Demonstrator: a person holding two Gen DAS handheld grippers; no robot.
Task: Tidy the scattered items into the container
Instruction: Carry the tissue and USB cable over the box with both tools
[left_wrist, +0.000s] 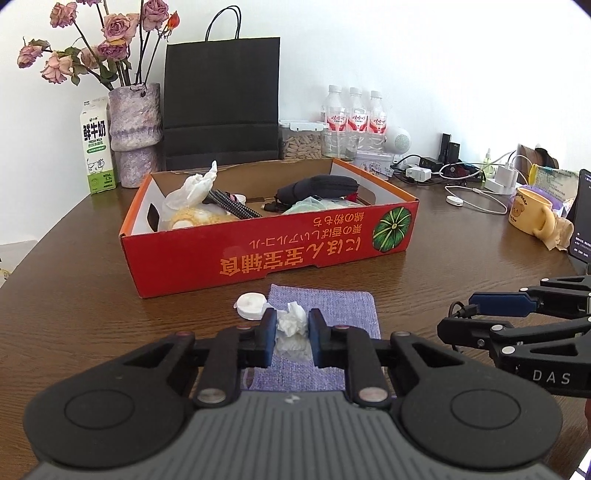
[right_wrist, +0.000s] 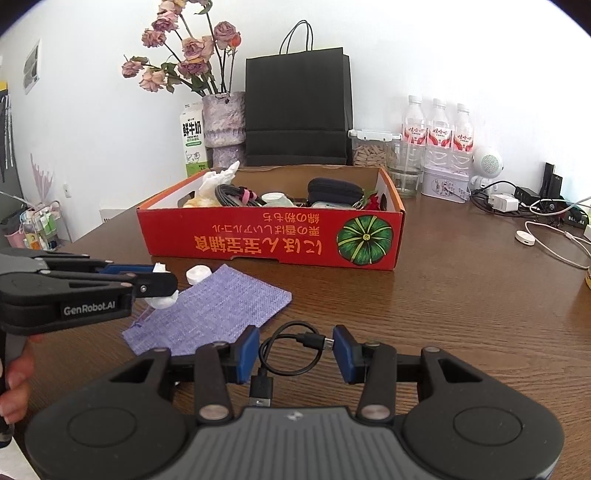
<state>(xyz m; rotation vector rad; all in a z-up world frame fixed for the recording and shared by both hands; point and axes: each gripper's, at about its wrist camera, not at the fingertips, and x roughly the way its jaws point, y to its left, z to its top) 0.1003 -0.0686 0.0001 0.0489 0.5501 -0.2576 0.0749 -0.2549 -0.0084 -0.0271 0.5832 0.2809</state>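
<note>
Left gripper fingers clenching crumpled tissue; lifting clear, carrying over red cardboard box wall before dropping. Right gripper fingers released around black USB cable.

Left hand-held gripper clamped shut, angled downward; right hand-held gripper half-open, angled downward.

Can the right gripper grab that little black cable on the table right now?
Probably yes. The right gripper is open, and the black cable lies coiled on the table right between its blue fingers. Nothing covers it; the purple cloth lies off to one side.
</note>
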